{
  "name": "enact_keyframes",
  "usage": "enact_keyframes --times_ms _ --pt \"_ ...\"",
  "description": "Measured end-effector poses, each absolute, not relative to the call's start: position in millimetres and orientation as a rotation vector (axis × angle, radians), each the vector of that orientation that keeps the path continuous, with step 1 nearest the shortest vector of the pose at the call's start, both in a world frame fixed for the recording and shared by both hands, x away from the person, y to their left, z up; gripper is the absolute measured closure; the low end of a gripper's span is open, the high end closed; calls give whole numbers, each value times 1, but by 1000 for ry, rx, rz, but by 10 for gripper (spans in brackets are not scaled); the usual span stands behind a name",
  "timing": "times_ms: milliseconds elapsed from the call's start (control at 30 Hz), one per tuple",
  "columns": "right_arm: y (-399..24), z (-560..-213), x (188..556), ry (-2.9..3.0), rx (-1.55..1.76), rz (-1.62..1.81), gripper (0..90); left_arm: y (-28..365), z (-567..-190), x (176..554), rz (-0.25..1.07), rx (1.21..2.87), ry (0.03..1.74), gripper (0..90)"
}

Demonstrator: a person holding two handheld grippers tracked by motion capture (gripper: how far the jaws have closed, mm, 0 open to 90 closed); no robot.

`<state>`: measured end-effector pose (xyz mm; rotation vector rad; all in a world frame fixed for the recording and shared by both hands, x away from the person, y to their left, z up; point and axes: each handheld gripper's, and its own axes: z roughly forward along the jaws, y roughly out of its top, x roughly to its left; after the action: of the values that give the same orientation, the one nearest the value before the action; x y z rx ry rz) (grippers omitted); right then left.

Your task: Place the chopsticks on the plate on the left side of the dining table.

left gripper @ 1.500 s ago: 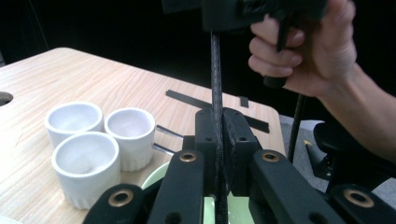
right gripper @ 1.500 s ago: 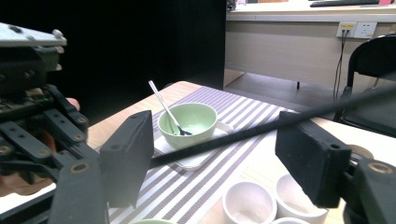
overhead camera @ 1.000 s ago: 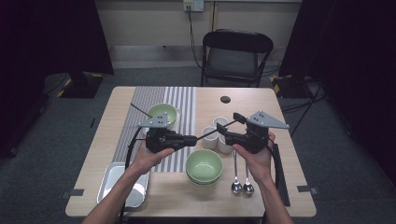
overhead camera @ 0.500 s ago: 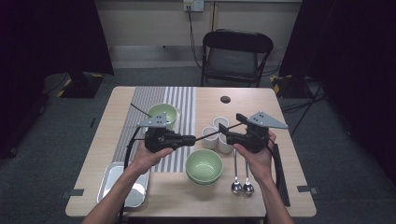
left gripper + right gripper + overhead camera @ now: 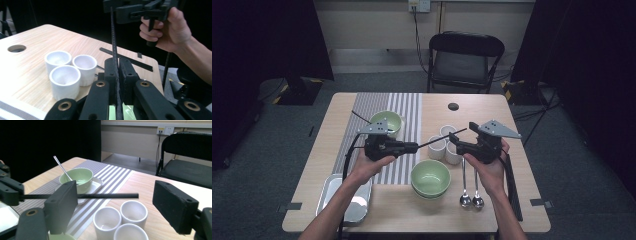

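A thin black rod [image 5: 442, 138] hangs level above three white cups [image 5: 444, 145]. My left gripper [image 5: 414, 146] is shut on its near end; in the left gripper view the pads [image 5: 111, 72] pinch the rod [image 5: 113, 37]. Facing it from the right, my right gripper [image 5: 462, 134] is open, and its jaws have just been opening. In the right gripper view the free end of the rod [image 5: 110, 195] lies between the wide jaws of my right gripper [image 5: 118, 205], touching neither pad.
A green bowl [image 5: 387, 121] with a spoon in it sits on the striped runner [image 5: 407, 107]. A second green bowl [image 5: 430, 176] stands near the front, two spoons [image 5: 469, 199] to its right. Front left is a metal tray [image 5: 343, 197]. A chair [image 5: 464, 55] stands behind the table.
The right gripper's jaws stand a little wider apart than before. Both hands and the rod have kept their places.
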<state>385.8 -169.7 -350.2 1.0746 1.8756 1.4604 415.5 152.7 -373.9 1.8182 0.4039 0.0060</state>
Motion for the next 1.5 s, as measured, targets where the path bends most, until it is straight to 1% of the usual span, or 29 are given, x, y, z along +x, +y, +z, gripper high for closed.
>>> enact_keyframes --times_ms 333,533,833,1033,1167,1267,1333,1500 --pt "-175 -350 383 1884 1085 1453 173 158 -373 417 35 1830 429 859" --pt "-191 -352 377 1881 1109 1424 161 163 -374 420 27 1823 448 859" --pt "-229 -374 363 1875 1226 1328 159 175 -376 425 55 1827 476 859" --pt "-247 -383 352 1867 1268 1274 165 184 -380 423 65 1864 500 859" --pt "-259 -393 347 1880 1300 1229 165 195 -383 424 78 1856 529 859" --pt "-267 -402 343 1888 1319 1165 187 204 -384 424 87 1856 531 859" --pt "-270 -407 341 1896 1343 1161 185 211 -382 429 108 1888 539 859" --pt "-282 -423 342 1903 1410 1099 175 221 -382 443 115 1885 579 859"
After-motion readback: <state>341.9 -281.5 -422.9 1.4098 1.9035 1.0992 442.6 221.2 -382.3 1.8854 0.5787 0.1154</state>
